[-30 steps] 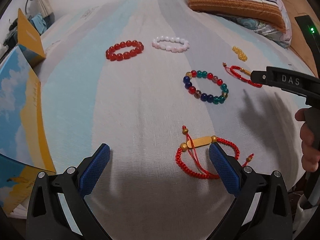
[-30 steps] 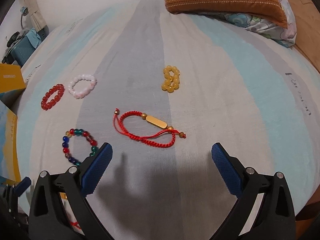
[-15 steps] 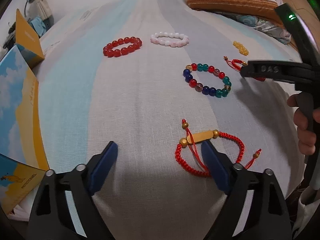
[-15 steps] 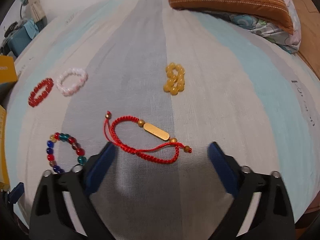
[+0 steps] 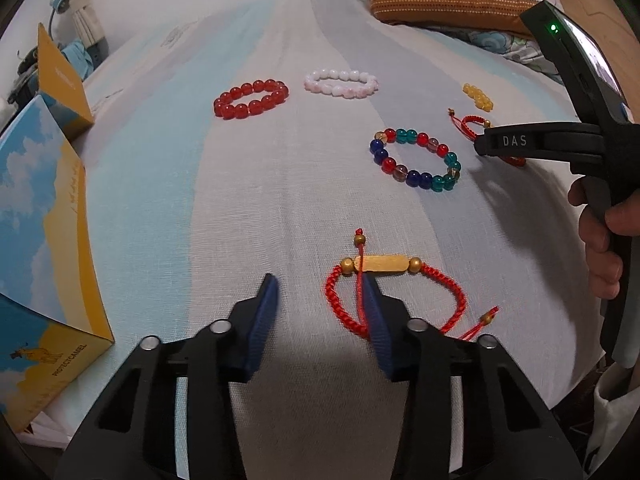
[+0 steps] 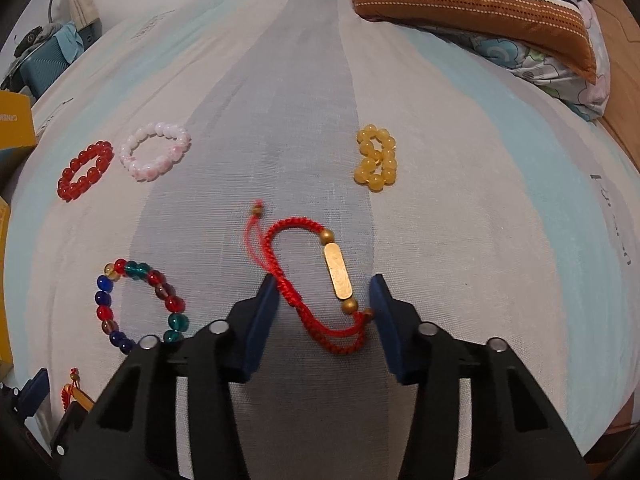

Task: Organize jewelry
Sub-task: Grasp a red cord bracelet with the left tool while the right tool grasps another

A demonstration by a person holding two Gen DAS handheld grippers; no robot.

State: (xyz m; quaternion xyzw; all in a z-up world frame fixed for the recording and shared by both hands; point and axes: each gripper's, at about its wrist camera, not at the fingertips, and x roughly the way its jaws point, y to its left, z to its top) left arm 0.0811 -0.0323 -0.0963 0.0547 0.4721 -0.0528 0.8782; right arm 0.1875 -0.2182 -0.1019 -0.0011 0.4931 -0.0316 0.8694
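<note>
Two red cord bracelets with gold bars lie on the striped bedsheet. In the left wrist view one red cord bracelet (image 5: 376, 266) lies under my left gripper (image 5: 320, 292). Its jaws are closing: the left side of the loop is between them and the right pad rests over the cord. In the right wrist view the other red cord bracelet (image 6: 338, 270) lies between the closing jaws of my right gripper (image 6: 323, 284), and no firm pinch shows. Farther off lie a red bead bracelet (image 5: 251, 99), a pink-white one (image 5: 341, 83), a multicolour one (image 5: 416, 160) and a yellow one (image 6: 376, 158).
A blue and yellow box (image 5: 40, 240) stands at the left edge of the bed. A striped pillow (image 6: 472, 4) lies at the far right. A person's hand (image 5: 600, 248) holds the right gripper's handle at the right side, and its black finger (image 5: 504, 141) reaches over the sheet.
Both pairs of jaws have narrowed a lot. The right gripper has come forward and down over its red cord bracelet, which now sits between its fingers. The left gripper has stayed in place.
</note>
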